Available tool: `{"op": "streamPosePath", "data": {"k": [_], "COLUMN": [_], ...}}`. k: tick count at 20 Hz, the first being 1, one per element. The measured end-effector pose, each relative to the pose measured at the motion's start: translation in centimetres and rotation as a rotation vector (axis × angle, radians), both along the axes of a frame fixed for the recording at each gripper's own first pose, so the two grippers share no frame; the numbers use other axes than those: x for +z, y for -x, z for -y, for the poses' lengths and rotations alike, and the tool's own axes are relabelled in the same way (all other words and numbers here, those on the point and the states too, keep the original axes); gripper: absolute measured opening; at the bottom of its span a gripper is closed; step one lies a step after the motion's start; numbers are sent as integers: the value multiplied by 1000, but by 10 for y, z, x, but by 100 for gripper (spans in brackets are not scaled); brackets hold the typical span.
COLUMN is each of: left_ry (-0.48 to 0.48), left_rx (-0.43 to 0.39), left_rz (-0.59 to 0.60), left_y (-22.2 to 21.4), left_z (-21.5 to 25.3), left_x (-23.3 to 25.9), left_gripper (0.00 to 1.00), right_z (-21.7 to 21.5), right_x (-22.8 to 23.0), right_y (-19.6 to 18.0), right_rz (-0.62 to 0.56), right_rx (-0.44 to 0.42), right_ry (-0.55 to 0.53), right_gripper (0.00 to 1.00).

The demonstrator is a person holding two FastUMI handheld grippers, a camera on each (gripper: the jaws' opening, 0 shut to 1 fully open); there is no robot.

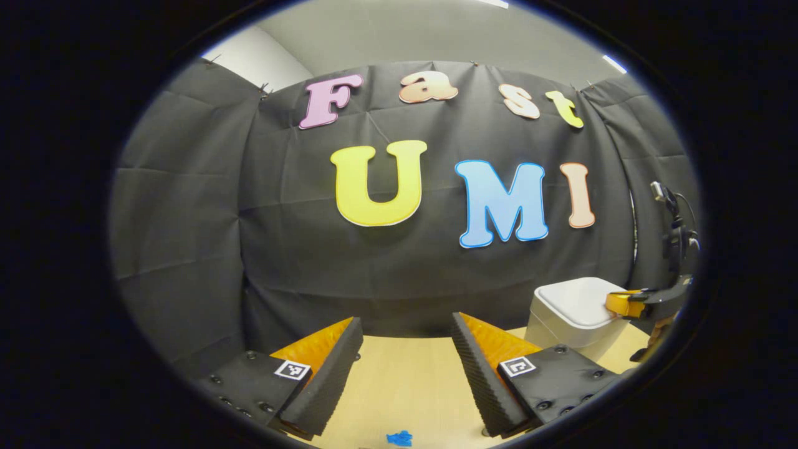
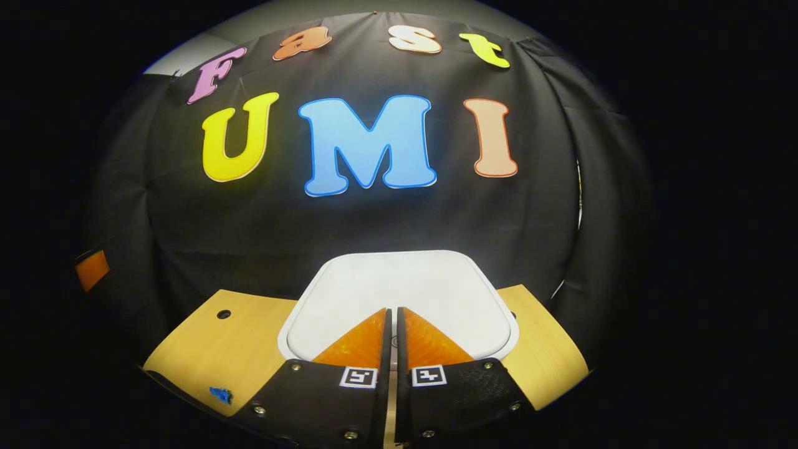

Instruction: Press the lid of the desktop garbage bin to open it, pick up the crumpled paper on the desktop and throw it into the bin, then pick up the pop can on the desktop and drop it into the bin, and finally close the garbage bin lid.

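While the right tool (image 2: pixel 393 312), fingers together, hovers over the shut bin lid (image 2: pixel 399 280), the bin's body hides beneath; the left tool (image 1: pixel 405 330) gapes apart above the surface (image 1: pixel 405 380).

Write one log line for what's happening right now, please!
stage: pressing lid | right gripper: shut, tips over closed bin lid | left gripper: open, empty, above desktop

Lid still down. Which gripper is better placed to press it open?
Right. The right gripper, fingers nearly together, sits right over the white bin lid. The left gripper hangs open over bare desktop, with the bin off to its side.
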State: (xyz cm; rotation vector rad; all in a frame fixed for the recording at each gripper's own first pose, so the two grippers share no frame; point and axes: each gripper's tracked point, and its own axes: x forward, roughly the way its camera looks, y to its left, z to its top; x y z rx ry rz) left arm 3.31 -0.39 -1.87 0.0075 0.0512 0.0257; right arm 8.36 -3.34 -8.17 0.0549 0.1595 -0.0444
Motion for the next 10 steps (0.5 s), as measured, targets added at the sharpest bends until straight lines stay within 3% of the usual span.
{"op": "streamPosePath", "data": {"k": [10], "left_ry": [0], "left_rx": [-4], "left_rz": [-1], "left_y": [-2], "left_z": [0], "left_x": [-2], "left_gripper": [95], "right_z": [0], "right_x": [21], "right_y": [7], "right_rz": [18], "right_rx": [-5], "right_ry": [-44], "right_gripper": [5]}}
